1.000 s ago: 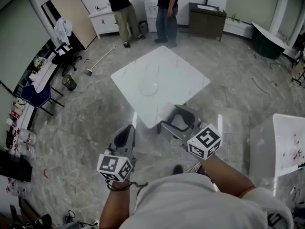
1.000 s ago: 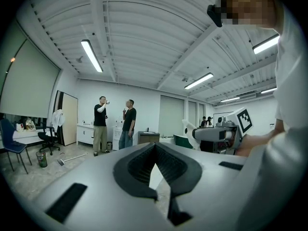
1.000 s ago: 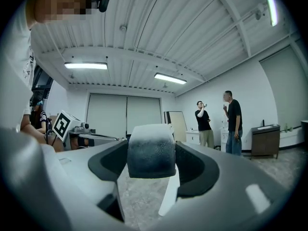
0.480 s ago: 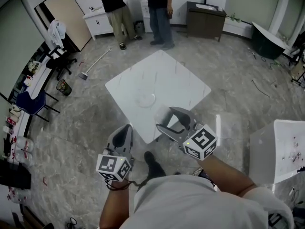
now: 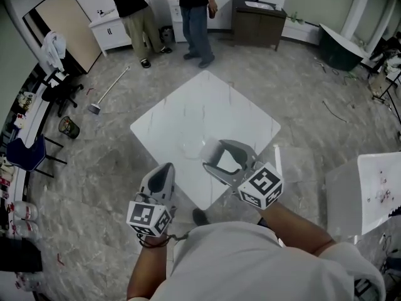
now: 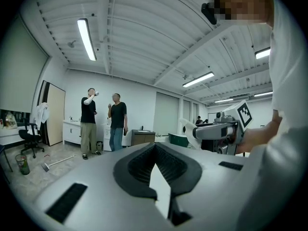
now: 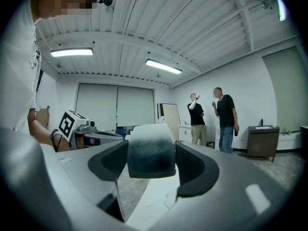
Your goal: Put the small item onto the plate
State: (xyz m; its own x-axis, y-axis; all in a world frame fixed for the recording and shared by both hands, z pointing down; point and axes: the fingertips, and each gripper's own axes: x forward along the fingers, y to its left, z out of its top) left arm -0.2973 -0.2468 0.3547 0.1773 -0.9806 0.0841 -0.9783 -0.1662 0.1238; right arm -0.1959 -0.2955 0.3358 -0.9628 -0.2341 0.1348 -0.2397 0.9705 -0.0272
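Right gripper (image 5: pixel 216 155): clamped on small item (image 7: pixel 150 153).
Left gripper (image 5: pixel 165 170): jaws together, empty.
Plate (image 5: pixel 190 148): on table (image 5: pixel 207 102), just left of right gripper.

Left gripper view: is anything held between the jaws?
No, the jaws of the left gripper stand together, with no item between them.

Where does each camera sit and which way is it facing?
Head view: on the person's head, looking down at the table; left gripper, right gripper and forearms show.
Left gripper view: on that gripper, along its empty jaws; right gripper at right.
Right gripper view: on that gripper, along jaws gripping the small item.
Shared: both gripper views show two standing people.
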